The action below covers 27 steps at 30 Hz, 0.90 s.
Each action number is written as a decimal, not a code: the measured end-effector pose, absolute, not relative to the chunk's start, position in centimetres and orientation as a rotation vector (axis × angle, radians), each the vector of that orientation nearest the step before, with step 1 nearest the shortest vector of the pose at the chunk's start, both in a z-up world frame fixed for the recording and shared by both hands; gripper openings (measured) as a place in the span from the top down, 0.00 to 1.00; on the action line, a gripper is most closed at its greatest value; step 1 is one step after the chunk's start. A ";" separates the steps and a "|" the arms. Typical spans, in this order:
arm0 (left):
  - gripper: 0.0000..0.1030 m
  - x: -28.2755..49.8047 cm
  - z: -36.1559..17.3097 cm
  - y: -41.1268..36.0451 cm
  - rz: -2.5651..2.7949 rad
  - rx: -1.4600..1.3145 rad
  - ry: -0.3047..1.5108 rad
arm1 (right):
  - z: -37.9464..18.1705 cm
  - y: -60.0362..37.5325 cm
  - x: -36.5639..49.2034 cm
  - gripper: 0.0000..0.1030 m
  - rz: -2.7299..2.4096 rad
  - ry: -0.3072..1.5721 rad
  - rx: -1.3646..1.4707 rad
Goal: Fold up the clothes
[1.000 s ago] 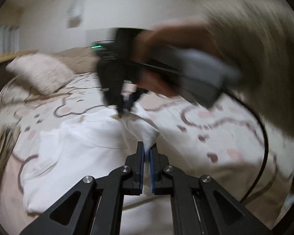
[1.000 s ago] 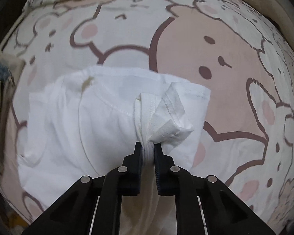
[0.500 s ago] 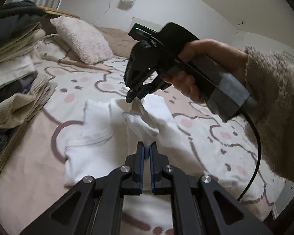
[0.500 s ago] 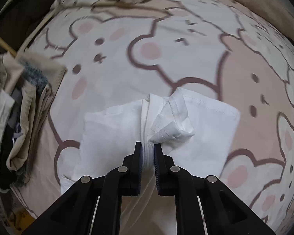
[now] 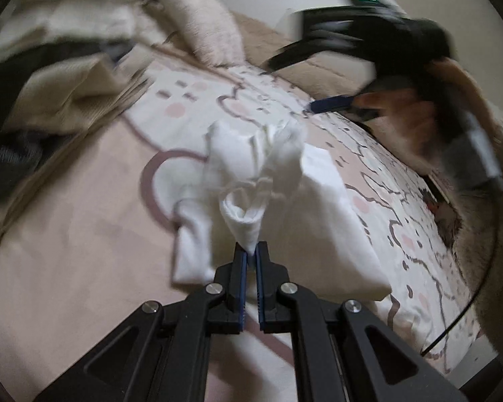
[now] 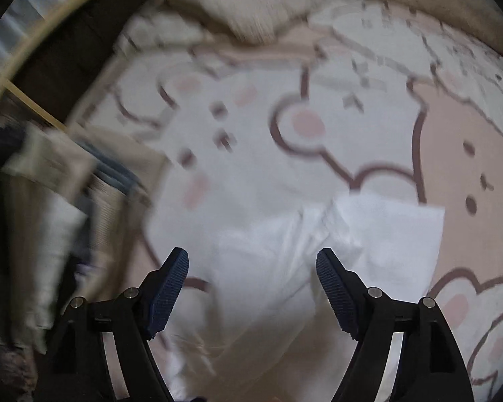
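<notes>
A white garment [image 5: 322, 221] lies partly folded on a bed with a bear-print cover [image 5: 84, 234]. My left gripper [image 5: 250, 254] is shut on a bunched corner of the cloth, which rises as a cone from between its blue pads. My right gripper [image 6: 251, 261] hangs above the white garment [image 6: 385, 234] with its jaws opening wide and nothing pressed between them. In the left wrist view the right gripper [image 5: 291, 83] shows blurred at the upper right, lifted off the cloth, held by a hand [image 5: 412, 124] in a fuzzy beige sleeve.
A stack of folded beige, grey and dark clothes [image 5: 50, 93] sits at the left of the bed; the same stack of clothes [image 6: 67, 201] is at the left in the right wrist view. A fluffy pillow [image 5: 201, 30] lies at the head. A cable [image 5: 459, 318] trails at the right.
The right gripper let go of the white fold and rose away from it, its jaws now wide apart. The left gripper, still clamped on the cloth, rolled and moved across the bed.
</notes>
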<state>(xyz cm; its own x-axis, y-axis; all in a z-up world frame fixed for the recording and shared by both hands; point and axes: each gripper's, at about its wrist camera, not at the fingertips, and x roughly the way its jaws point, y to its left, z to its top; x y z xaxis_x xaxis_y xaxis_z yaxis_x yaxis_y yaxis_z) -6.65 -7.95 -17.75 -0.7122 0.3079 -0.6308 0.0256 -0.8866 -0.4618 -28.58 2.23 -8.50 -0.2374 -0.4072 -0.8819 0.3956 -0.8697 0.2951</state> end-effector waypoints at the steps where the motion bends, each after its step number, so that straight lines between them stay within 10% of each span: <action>1: 0.94 -6.7 -18.1 -8.4 2.675 -1.129 -0.709 | -8.0 2.9 -28.6 0.24 -2.153 -0.047 1.519; 18: 0.94 -4.5 -16.8 -8.9 2.708 -1.093 -0.609 | -13.3 0.6 -29.5 0.24 -1.724 -0.607 1.563; 20: 0.85 -4.0 -15.4 -9.0 2.745 -1.045 -0.515 | -11.4 1.1 -28.6 0.24 -1.767 -0.587 1.497; 22: 0.40 -3.8 -13.7 -9.2 2.771 -0.985 -0.436 | -10.4 3.1 -27.9 0.24 -1.822 -0.597 1.464; 27: 0.38 -6.4 -12.9 -7.7 2.712 -1.001 -0.328 | -11.0 9.6 -25.8 0.24 -1.938 -0.713 1.424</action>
